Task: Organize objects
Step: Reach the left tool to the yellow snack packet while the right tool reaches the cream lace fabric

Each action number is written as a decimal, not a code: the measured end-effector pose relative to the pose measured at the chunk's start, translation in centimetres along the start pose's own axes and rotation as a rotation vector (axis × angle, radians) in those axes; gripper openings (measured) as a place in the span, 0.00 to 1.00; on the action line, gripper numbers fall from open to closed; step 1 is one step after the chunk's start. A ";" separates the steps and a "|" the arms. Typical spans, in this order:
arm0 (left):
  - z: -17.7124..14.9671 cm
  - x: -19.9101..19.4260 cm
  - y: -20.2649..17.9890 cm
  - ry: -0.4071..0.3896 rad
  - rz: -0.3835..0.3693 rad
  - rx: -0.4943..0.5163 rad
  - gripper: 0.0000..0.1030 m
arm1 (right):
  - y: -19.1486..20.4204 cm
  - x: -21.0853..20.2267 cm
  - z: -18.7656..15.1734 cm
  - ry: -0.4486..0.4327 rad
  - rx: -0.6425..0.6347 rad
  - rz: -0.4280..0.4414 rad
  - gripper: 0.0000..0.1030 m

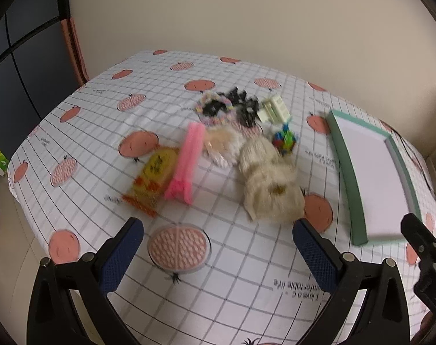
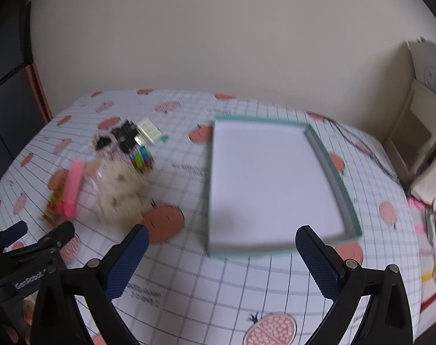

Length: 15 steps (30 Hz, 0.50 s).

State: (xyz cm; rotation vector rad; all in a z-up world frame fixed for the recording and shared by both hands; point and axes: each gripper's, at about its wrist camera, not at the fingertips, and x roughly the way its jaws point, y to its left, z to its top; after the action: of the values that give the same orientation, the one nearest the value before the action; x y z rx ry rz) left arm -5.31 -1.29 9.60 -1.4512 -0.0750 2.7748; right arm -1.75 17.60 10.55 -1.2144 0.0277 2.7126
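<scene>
Both grippers, left [image 1: 218, 247] and right [image 2: 222, 254], hover with jaws apart and empty. The toys [image 1: 232, 146], blurred, lie heaped on the desk [image 1: 246, 258] beside the empty tray [image 2: 275, 178], probably their destination.

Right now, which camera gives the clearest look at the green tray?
The right wrist view: the green tray lies nearly whole ahead, its white bottom bare. The left wrist view shows the tray only at the right edge, skewed, its near corner behind the other gripper.

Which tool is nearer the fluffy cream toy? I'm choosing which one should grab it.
Left. The left tool sits just before the fluffy cream toy; the right tool faces the tray.
</scene>
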 end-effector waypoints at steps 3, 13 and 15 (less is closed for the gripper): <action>2.0 -0.2 1.2 -0.009 0.009 -0.024 1.00 | 1.0 -0.2 2.0 -0.016 -0.023 0.011 1.00; 6.6 2.2 5.4 0.031 0.058 -0.116 1.00 | 5.4 2.6 5.7 0.005 -0.060 0.113 1.00; 7.3 3.2 6.5 0.045 0.074 -0.140 1.00 | 6.2 3.7 6.0 0.026 -0.061 0.133 1.00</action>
State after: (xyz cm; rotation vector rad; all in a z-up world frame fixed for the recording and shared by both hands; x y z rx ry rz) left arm -13.00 -7.91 10.83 -1.5785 -0.2244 2.8459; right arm -9.61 12.54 11.44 -1.3091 0.0297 2.8302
